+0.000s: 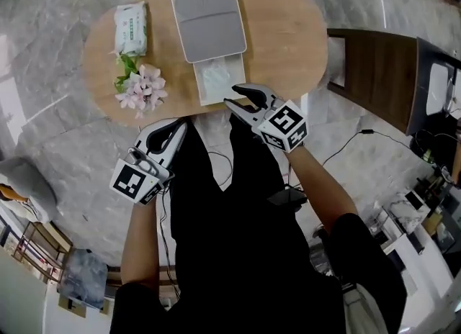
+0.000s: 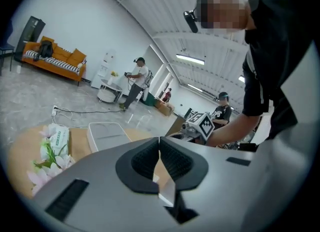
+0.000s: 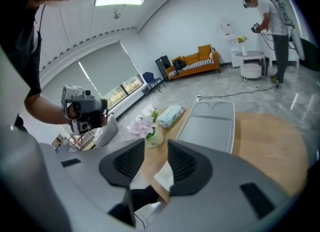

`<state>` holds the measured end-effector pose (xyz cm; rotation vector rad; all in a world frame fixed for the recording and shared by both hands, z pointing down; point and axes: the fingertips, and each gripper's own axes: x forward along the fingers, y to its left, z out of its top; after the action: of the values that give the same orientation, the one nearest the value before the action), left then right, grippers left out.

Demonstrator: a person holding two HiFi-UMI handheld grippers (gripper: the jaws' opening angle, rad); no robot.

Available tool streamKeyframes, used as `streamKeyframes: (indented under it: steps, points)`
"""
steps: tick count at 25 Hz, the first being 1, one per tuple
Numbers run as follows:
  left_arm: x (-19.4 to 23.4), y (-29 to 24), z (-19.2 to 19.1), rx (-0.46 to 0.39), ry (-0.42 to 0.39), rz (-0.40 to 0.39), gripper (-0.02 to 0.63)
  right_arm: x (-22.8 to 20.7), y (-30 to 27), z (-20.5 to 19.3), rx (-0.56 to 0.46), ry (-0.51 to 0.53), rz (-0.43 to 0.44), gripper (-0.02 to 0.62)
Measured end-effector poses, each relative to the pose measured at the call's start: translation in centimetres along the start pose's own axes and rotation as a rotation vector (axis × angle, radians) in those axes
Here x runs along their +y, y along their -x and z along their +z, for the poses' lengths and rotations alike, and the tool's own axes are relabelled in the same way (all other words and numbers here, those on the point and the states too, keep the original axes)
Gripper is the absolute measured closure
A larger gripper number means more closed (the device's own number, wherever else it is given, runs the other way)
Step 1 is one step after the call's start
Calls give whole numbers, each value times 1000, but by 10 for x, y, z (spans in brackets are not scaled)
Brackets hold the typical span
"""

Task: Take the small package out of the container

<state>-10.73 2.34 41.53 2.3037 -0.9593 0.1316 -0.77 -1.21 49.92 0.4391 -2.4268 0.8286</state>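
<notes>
The small white package (image 1: pixel 214 80) lies flat on the wooden table (image 1: pixel 288 37), just in front of the grey container (image 1: pixel 209 23), whose top looks closed. My right gripper (image 1: pixel 234 95) hovers at the package's near right corner, over the table's front edge, jaws open and holding nothing. In the right gripper view the package (image 3: pixel 162 174) shows low in the gap of the right gripper (image 3: pixel 152 163), with the container (image 3: pixel 207 123) beyond. My left gripper (image 1: pixel 181 125) hangs below the table's near edge, shut and empty. In the left gripper view the left gripper (image 2: pixel 159 151) has its pads together.
A green-and-white wipes pack (image 1: pixel 132 26) and a bunch of pink flowers (image 1: pixel 140 88) sit at the table's left end. A dark wooden chair (image 1: pixel 382 73) stands to the right. Cables trail on the marble floor. Other people stand far back in the room.
</notes>
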Motion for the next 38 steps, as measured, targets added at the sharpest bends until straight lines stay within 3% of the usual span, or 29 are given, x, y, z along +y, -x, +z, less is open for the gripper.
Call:
streamKeyframes:
  steps: [5,13,24,33,38]
  points:
    - [34,-1,-47,45,37,-52,583,-18,-59,-46,71,-30,-79,459]
    - [71,2,-94,72,45,-105,583,-46,-130,-104,355,190,-199,456]
    - [81,-2,-128,68,74,-151,583,-81,-164,-154,604,367,-309,456]
    - [79,-3,-133,54,81,-163,583,-95,-169,-164,675,400,-372,486]
    - [80,-1,-136,61,82,-162,583,-94,-171,-166,712,477,-379,488]
